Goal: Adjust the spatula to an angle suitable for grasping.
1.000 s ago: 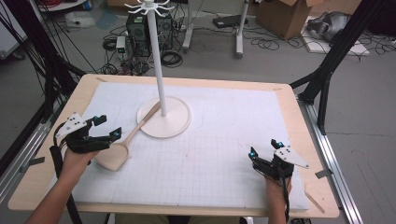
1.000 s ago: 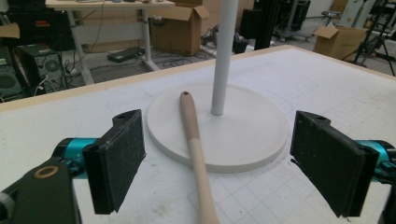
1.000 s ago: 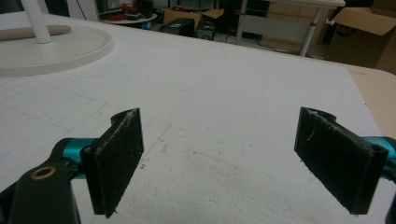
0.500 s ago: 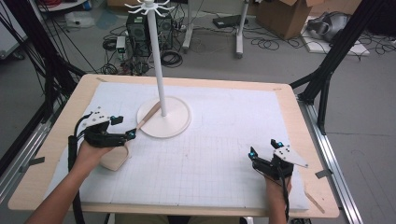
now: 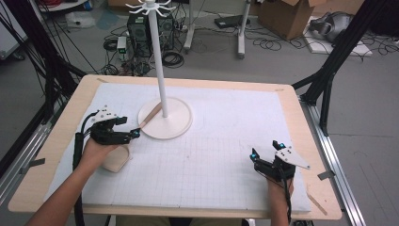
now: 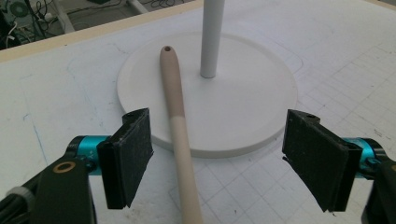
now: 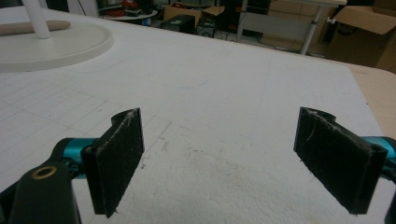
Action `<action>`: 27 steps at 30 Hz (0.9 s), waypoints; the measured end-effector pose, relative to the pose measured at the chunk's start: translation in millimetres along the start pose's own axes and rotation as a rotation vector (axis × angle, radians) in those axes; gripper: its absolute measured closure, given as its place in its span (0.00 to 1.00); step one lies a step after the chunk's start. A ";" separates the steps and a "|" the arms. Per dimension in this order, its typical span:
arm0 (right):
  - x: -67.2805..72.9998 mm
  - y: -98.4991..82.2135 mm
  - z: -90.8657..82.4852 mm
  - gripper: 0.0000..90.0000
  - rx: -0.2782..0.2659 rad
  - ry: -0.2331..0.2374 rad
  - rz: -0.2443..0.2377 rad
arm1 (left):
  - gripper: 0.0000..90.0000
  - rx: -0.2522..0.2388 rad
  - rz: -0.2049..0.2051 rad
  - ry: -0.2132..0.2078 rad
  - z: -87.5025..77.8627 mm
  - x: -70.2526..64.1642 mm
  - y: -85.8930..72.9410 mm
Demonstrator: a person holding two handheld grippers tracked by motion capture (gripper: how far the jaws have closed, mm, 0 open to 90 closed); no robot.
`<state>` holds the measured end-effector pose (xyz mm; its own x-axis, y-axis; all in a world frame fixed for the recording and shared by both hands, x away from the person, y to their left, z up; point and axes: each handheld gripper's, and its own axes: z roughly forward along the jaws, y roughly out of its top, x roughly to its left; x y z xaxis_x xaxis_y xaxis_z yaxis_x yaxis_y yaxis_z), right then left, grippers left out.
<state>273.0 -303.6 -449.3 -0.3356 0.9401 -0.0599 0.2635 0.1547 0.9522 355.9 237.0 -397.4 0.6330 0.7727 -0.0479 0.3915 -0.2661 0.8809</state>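
Left tongs (image 6: 215,161) having advanced toward white stand (image 5: 164,123), now straddling wooden spoon (image 6: 176,121) handle, gaping wide, touching nothing | spoon handle lying across stand's base | right tongs (image 7: 233,163) sitting wide, empty, over bench (image 5: 301,110)

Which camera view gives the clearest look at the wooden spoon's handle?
The left gripper view: the spoon handle runs between that gripper's open jaws, its holed tip resting on the stand's white base. The high view shows it small, partly hidden by the left gripper. The right gripper view catches just a sliver of its far end.
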 end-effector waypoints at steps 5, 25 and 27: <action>0.2 0.0 0.3 0.16 -0.001 0.000 -0.002 | 0.28 0.007 -0.016 0.009 -1.1 4.9 -1.2; 0.6 0.1 0.7 0.16 0.002 0.003 -0.006 | 0.46 0.302 -0.022 0.024 46.4 13.3 -6.9; 0.6 0.1 0.7 0.16 0.002 0.001 -0.007 | 0.48 0.306 -0.014 0.027 47.2 14.2 -7.3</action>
<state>273.5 -302.8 -449.4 -0.3385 0.9386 -0.0660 0.2630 0.1618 0.9511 393.6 222.7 -426.8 0.6099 0.7913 -0.0427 0.5854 -0.4135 0.6974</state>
